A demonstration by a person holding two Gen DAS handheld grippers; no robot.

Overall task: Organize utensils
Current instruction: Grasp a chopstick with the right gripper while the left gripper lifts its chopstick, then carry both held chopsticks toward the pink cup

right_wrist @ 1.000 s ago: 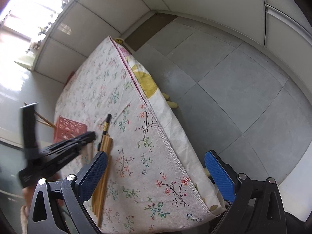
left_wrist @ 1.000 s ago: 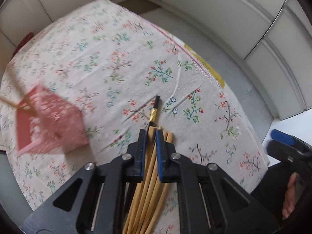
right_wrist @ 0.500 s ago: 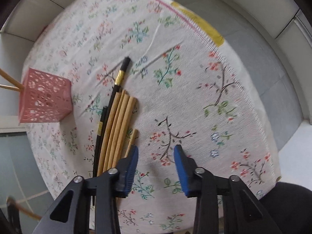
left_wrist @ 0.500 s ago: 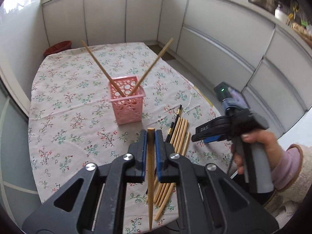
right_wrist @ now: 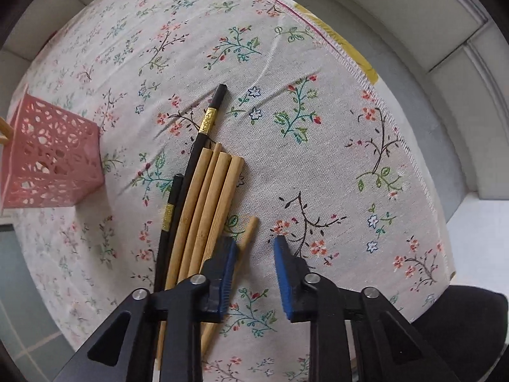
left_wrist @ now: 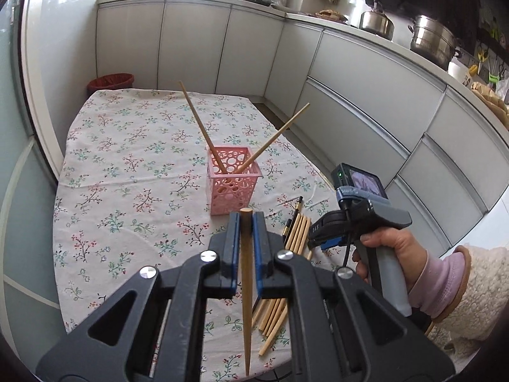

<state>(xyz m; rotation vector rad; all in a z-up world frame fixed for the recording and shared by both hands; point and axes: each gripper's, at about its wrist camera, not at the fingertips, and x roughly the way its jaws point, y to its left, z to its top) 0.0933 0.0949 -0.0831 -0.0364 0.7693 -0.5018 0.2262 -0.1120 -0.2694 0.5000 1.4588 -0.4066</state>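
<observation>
The left gripper [left_wrist: 245, 222] is clamped on a single bamboo chopstick [left_wrist: 245, 273], blue pads pinching it from both sides. The stick runs straight down the middle of the left wrist view, blunt end poking just past the fingertips at 12 o'clock and the pointed tip trailing back toward 6 o'clock, over the table edge.

Just beyond that gripper, at about 12 o'clock from the jaws, sits the pink basket [left_wrist: 233, 187] on the floral tablecloth [left_wrist: 127, 165], with two chopsticks [left_wrist: 203, 133] already leaning out of it in a V (one tilted toward 11, the other toward 1 o'clock).

The right gripper [right_wrist: 254, 251] points straight down at the table and its jaws are closing. The loose pile of chopsticks [right_wrist: 210, 197] lies at roughly 11 o'clock from those jaws: bamboo ones side by side, plus two black chopsticks [right_wrist: 203, 127] with gold bands on the pile's far side. One shorter-looking bamboo stick [right_wrist: 249, 229] sits apart from the bundle, its end just inside the gap next to the left-hand pad. That pad covers the nearer part of the stick, so I can't tell whether it touches it; the other pad is clearly off it, over bare cloth. The basket is way off at 9 o'clock in that view.
</observation>
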